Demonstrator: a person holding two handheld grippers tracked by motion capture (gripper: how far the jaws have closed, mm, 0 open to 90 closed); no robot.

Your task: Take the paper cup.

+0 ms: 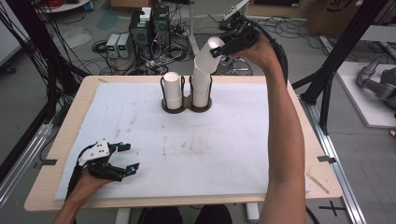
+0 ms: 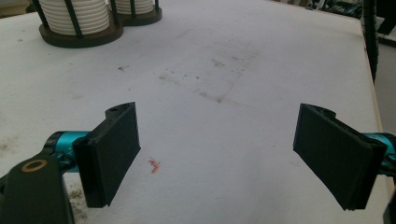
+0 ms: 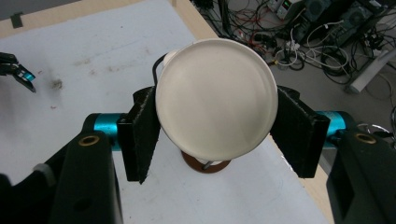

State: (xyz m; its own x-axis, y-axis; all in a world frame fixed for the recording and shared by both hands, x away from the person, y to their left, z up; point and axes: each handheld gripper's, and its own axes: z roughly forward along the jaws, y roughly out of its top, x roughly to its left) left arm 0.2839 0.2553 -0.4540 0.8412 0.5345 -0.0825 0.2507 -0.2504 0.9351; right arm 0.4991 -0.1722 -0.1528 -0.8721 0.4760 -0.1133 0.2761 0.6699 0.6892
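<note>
Near edge of the table (image 1: 56,186): the left gripper (image 1: 131,157) rests low over the white mat (image 1: 210,154), jaws wide apart and holding nothing; the left gripper view looks between them at bare, lightly stained mat. Far edge: a dark two-ring holder (image 1: 187,106) carries a short cup stack (image 1: 172,91) in its left ring and a taller stack (image 1: 201,86) in its right ring. Above the taller stack, the right gripper (image 1: 218,51) is raised at arm's length with its jaws closed on the sides of the top cup (image 1: 210,51), which leans off the column's axis while its lower part sits in the stack (how deeply it is nested cannot be told). In the right gripper view the cup's round closed base (image 3: 215,105) faces the camera, a pad pressed to each flank. Judged handling: thin-walled, very light, smooth and easily dented, so a gentle grip across the wall near the closed end, where it is stiffest, seems best; nested cups may cling and lift together
</note>
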